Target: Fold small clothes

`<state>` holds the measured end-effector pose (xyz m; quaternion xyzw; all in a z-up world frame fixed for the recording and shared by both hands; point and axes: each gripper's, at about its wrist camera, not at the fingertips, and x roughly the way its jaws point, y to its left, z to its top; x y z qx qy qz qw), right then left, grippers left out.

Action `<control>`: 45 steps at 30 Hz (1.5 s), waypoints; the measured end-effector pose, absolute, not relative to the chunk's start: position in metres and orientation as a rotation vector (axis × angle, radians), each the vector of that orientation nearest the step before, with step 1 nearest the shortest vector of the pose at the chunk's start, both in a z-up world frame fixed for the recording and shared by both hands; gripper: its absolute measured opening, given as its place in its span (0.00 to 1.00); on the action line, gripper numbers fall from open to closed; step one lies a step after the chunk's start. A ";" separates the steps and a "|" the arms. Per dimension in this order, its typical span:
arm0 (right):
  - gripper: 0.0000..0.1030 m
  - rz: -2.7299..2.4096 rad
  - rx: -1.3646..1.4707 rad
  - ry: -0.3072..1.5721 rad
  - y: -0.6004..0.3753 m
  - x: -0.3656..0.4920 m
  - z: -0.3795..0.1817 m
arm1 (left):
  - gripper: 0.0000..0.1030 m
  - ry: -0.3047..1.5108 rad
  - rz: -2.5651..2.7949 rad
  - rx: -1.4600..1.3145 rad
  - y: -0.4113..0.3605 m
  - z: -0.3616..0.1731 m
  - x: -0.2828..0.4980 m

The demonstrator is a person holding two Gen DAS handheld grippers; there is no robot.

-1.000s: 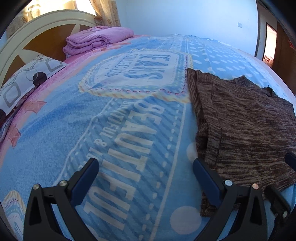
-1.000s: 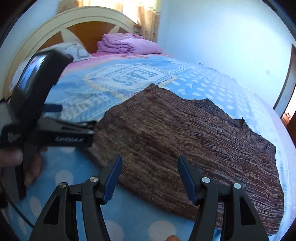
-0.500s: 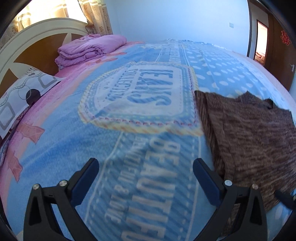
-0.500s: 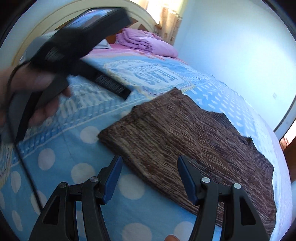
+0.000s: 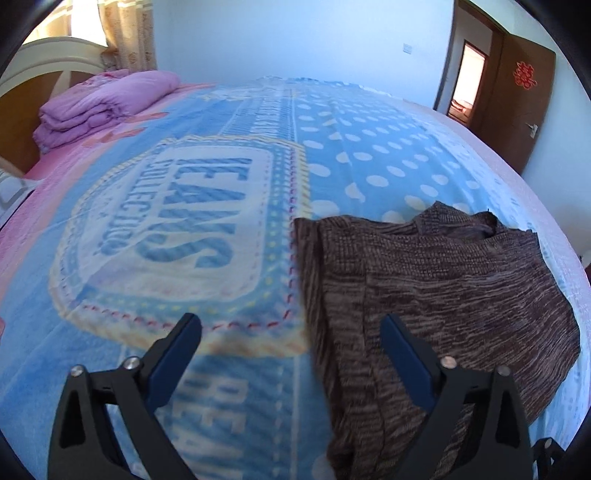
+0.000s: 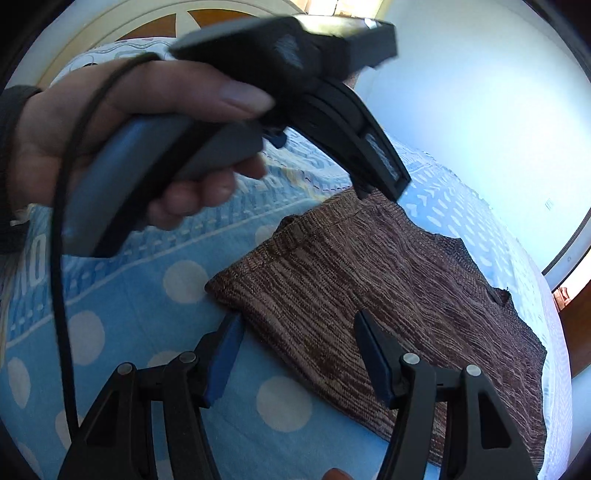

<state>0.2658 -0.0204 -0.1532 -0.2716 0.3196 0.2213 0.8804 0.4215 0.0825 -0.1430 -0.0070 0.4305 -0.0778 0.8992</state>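
A brown knitted garment lies flat on the blue bedspread, partly folded, with its collar at the far side. My left gripper is open and empty, held above the garment's left edge. In the right wrist view the garment lies ahead, and my right gripper is open and empty just above its near edge. The left gripper, held by a hand, hovers over the garment's far left corner in the same view.
A folded purple quilt lies by the wooden headboard at the far left. A brown door stands at the far right. The bed edge runs close to the garment's right side.
My left gripper has risen and swung right toward the garment's far left edge. My right gripper has dropped closer to the garment's near edge. Both stayed open.
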 end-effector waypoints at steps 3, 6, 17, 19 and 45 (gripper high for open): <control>0.60 0.458 -0.562 0.665 -0.019 0.269 -0.154 | 0.82 0.905 -0.192 -0.010 0.076 -0.145 0.433; 0.59 0.457 -0.560 0.666 -0.017 0.272 -0.155 | 0.76 0.925 -0.214 -0.025 0.070 -0.149 0.444; 0.10 0.499 -0.523 0.681 -0.018 0.274 -0.157 | 0.18 0.968 -0.281 -0.120 0.059 -0.159 0.462; 0.09 0.512 -0.478 0.692 -0.025 0.278 -0.155 | 0.16 0.968 -0.269 -0.081 0.052 -0.156 0.461; 0.08 0.584 -0.094 0.685 -0.083 0.298 -0.139 | 0.12 0.996 -0.388 -0.323 0.083 -0.145 0.468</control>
